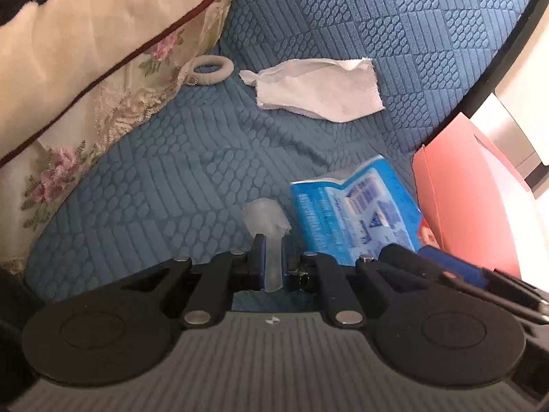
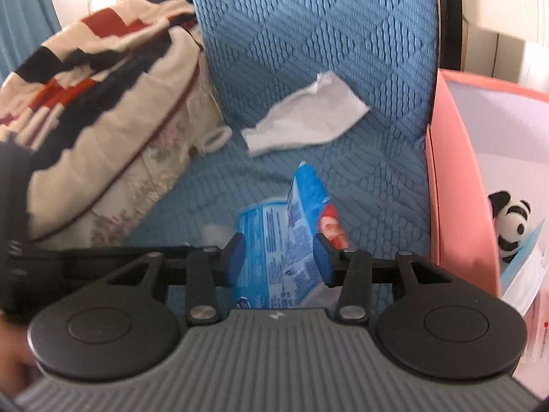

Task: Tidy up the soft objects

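Note:
My left gripper (image 1: 272,242) is shut on a small translucent whitish scrap of plastic (image 1: 264,216), just above the blue quilted cover (image 1: 178,171). Right beside it a crumpled blue tissue pack (image 1: 353,213) stands tilted. In the right wrist view this tissue pack (image 2: 274,240) fills the gap between the blue pads of my right gripper (image 2: 279,252), which press on its two sides. Farther back lie a loose white tissue (image 2: 308,116) and a white hair tie (image 2: 216,140). The left wrist view shows the same tissue (image 1: 319,92) and hair tie (image 1: 212,68).
A floral pillow (image 1: 85,79) under a patterned red, navy and cream blanket (image 2: 85,68) fills the left side. An open pink box (image 2: 456,178) stands at the right edge and holds a panda plush (image 2: 511,223) and papers.

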Available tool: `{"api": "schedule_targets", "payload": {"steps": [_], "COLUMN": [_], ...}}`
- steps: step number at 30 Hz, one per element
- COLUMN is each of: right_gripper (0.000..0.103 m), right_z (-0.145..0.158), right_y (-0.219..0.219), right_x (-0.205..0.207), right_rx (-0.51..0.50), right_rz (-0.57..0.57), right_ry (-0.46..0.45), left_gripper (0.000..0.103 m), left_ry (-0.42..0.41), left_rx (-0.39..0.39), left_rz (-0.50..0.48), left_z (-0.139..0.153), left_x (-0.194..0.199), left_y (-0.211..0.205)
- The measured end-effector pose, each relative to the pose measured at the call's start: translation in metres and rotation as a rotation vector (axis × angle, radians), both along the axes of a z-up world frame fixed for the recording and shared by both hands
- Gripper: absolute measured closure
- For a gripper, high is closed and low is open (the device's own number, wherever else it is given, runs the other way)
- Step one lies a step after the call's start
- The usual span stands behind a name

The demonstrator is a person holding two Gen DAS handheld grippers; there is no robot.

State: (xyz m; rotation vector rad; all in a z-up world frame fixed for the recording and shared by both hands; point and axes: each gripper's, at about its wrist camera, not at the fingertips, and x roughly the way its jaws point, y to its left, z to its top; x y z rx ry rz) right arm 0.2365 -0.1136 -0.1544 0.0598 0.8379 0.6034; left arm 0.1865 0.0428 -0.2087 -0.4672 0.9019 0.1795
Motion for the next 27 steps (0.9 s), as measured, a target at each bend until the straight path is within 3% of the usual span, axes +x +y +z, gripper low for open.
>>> {"api": "schedule_targets", "payload": {"steps": [11, 16, 27], "right_gripper": [0.054, 0.040, 0.039], "right_z": [-0.028, -0.033, -0.048], "right_y": [0.004, 0.008, 0.017], "right_x": [0.010, 0.013, 0.020], "right_rx": [-0.087, -0.114, -0.124], "right_rz": [-0.050, -0.067, -0.047], "right_ry": [0.050, 0.046, 0.070], "left_gripper": [0.092, 0.092, 0.092], "left_ry": [0.003, 0.004, 0.012], "left_rx": [-0.029, -0.034, -0.044], "left_rz": [0.019, 0.025, 0.044], "left_z": [-0.001, -0.002, -0.004], "left_x": [0.000, 0.001, 0.002], "left_y": [0.004, 0.005, 0.010]}}
